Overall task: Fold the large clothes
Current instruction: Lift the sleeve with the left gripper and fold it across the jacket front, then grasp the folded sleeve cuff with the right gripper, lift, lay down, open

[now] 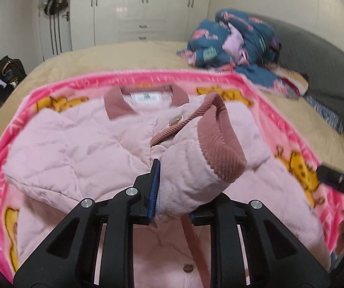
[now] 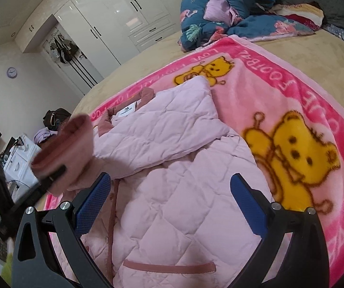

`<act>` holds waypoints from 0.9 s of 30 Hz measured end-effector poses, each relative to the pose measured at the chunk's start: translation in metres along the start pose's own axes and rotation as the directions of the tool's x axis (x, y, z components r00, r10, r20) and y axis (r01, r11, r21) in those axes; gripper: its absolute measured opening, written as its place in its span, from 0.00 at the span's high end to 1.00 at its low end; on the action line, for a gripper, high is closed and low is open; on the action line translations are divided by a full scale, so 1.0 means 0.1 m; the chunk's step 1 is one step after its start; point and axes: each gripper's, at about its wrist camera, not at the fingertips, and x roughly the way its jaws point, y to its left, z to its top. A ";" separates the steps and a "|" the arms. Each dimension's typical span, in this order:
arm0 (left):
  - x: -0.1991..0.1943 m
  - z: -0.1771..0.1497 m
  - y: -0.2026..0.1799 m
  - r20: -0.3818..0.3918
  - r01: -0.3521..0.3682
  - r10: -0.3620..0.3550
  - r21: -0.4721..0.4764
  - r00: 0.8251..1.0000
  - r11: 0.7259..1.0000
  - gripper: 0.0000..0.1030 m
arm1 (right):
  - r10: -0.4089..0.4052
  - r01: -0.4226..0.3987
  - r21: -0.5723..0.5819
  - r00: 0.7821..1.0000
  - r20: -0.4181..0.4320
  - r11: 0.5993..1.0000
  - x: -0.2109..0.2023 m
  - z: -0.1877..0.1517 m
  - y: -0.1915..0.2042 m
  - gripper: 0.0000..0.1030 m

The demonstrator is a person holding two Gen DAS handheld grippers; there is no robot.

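- Black fingers with blue pads fill the bottom of both my views; my left gripper [image 1: 172, 192] is clenched on the sleeve [image 1: 191, 168] of the pink quilted jacket [image 1: 76, 148], with only one blue pad showing and the other hidden behind the fabric.
- That sleeve is lifted off the jacket's front, its ribbed dusty-rose cuff [image 1: 222, 144] hanging open toward the right of centre in the left view.
- My right gripper [image 2: 172, 204] is released, its jaws wide apart and holding nothing, hovering over the jacket's lower front at bottom centre.
- In the right view the raised cuff [image 2: 64, 144] appears blurred at middle left, with my left gripper's dark fingertip just below it.
- Across the middle of both frames the jacket lies on a pink blanket [image 2: 292, 100] printed with yellow bears, collar [image 1: 116, 105] toward the top, the other sleeve [image 2: 172, 120] already folded over the chest.
- Under the blanket is a tan bed [image 1: 124, 55]; a blue patterned quilt [image 1: 232, 40] is heaped at upper right.
- White wardrobes [image 1: 136, 7] stand along the top of the frame.
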 end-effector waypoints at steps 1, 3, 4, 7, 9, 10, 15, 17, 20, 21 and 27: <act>0.04 -0.04 -0.02 -0.015 -0.001 0.001 0.010 1.000 1.000 0.85 | -0.002 0.002 0.001 1.000 0.000 1.000 0.00 0.00 0.00 0.04; 0.12 -0.11 -0.05 -0.053 0.001 0.000 0.025 0.999 1.000 0.80 | -0.003 0.003 0.003 1.000 -0.003 1.000 0.01 0.00 -0.01 0.04; 0.15 -0.14 -0.06 -0.068 0.001 0.001 0.030 0.998 1.000 0.78 | -0.003 0.003 0.002 1.000 -0.005 1.000 0.02 0.00 0.00 0.04; 0.20 -0.22 -0.10 -0.107 0.003 0.003 0.052 0.994 0.999 0.68 | -0.005 0.005 -0.005 1.000 -0.012 1.000 0.04 -0.01 0.02 0.04; 0.20 -0.26 -0.12 -0.125 0.021 -0.014 0.056 0.992 0.998 0.53 | -0.004 0.004 -0.007 1.000 -0.020 1.000 0.07 -0.01 0.04 0.04; 0.17 -0.28 -0.13 -0.133 0.028 -0.019 0.062 0.991 0.998 0.30 | -0.004 0.003 -0.009 1.000 -0.024 1.000 0.07 -0.01 0.04 0.04; 0.01 -0.38 -0.13 -0.148 0.071 -0.058 0.088 0.987 0.994 0.17 | 0.012 -0.013 -0.021 0.999 -0.045 1.000 0.14 -0.03 0.13 0.04; -0.08 -0.42 -0.05 -0.149 0.076 -0.066 0.066 0.987 0.995 0.15 | 0.018 -0.020 -0.034 0.998 -0.058 0.999 0.19 -0.05 0.19 0.04; -0.20 -0.45 0.19 -0.140 0.053 -0.051 0.013 0.989 0.998 0.09 | 0.046 -0.050 -0.040 0.995 -0.093 0.998 0.30 -0.09 0.32 0.04; -0.25 -0.44 0.35 -0.135 0.020 -0.023 -0.021 0.991 1.000 0.09 | 0.054 -0.059 -0.047 0.993 -0.106 0.997 0.33 -0.11 0.37 0.04; -0.46 -0.30 1.05 -0.098 -0.137 0.122 -0.169 0.988 0.976 0.09 | 0.126 -0.145 -0.078 0.968 -0.216 0.986 0.66 -0.39 0.81 0.04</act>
